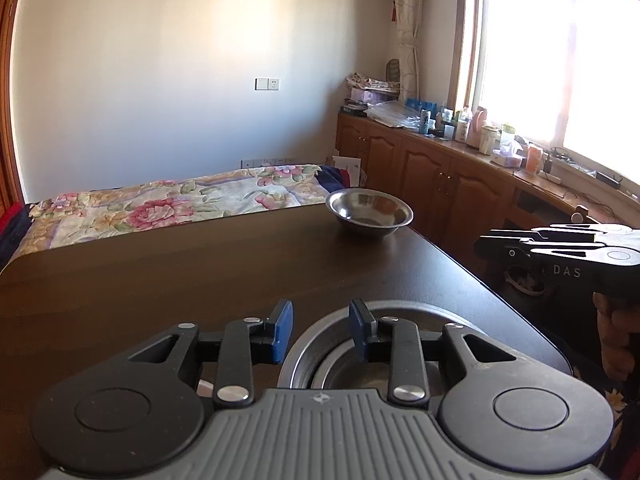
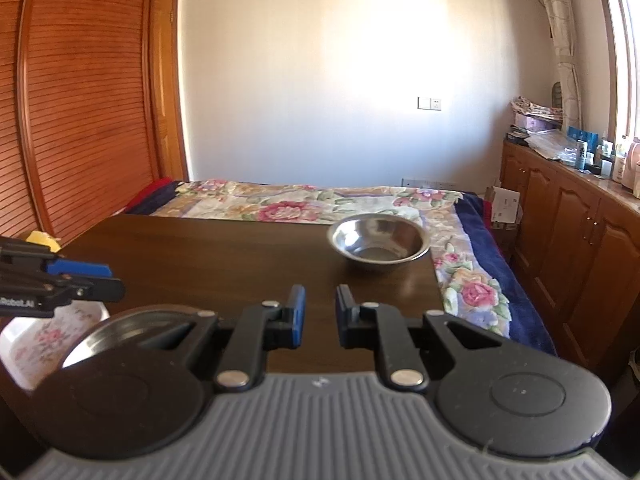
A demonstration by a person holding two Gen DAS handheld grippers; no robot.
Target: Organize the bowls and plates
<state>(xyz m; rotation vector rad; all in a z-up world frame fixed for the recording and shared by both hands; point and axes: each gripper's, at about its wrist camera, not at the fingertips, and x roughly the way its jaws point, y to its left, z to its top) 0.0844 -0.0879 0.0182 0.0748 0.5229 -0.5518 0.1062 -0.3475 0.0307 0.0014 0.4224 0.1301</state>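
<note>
A steel bowl (image 1: 369,212) (image 2: 378,242) stands empty at the far right corner of the dark wooden table (image 1: 180,272) (image 2: 200,252). A shallow steel dish (image 1: 304,348) (image 2: 116,332) lies at the near edge. My left gripper (image 1: 321,330) (image 2: 114,282) is open over the dish's left rim, one blue pad inside it and one outside; contact cannot be told. My right gripper (image 2: 320,316) (image 1: 482,246) is open with a narrow gap and nothing between its fingers, beside the table's right edge and aimed toward the far bowl. A white floral dish (image 2: 36,340) sits left of the steel dish.
A bed with a floral cover (image 1: 168,204) (image 2: 280,204) lies beyond the table. Wooden cabinets (image 1: 424,168) (image 2: 560,216) with a cluttered top run along the right under the window. A slatted wardrobe (image 2: 80,100) is on the left. A hand (image 1: 612,340) holds the right gripper.
</note>
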